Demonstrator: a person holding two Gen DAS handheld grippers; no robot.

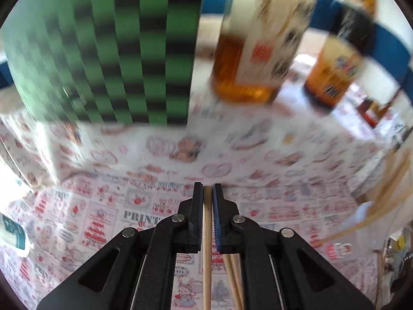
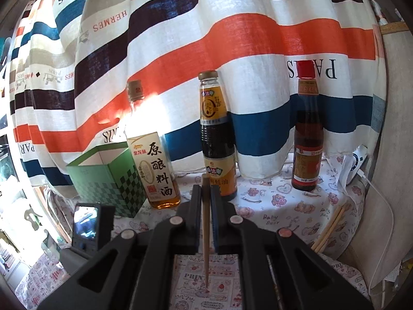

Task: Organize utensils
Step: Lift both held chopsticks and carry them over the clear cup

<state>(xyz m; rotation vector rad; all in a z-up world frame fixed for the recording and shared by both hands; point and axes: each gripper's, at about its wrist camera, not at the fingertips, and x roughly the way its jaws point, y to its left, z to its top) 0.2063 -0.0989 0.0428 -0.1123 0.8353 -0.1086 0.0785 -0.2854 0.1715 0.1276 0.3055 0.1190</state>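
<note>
My left gripper is shut on a wooden chopstick that runs back between the fingers; two more chopsticks lie under its right finger. The green checked box stands close ahead to the upper left, blurred by motion. My right gripper is shut on another wooden chopstick, held upright with its tip on the tablecloth. The green checked box, open at the top, stands to its left. A pair of chopsticks lies on the cloth at the right; it also shows in the left wrist view.
A cooking wine bottle, a dark sauce bottle and a red-capped bottle stand along a striped curtain. The wine bottle and sauce bottle appear ahead of the left gripper. The other gripper's camera body is at left. A white charger and cable sits at right.
</note>
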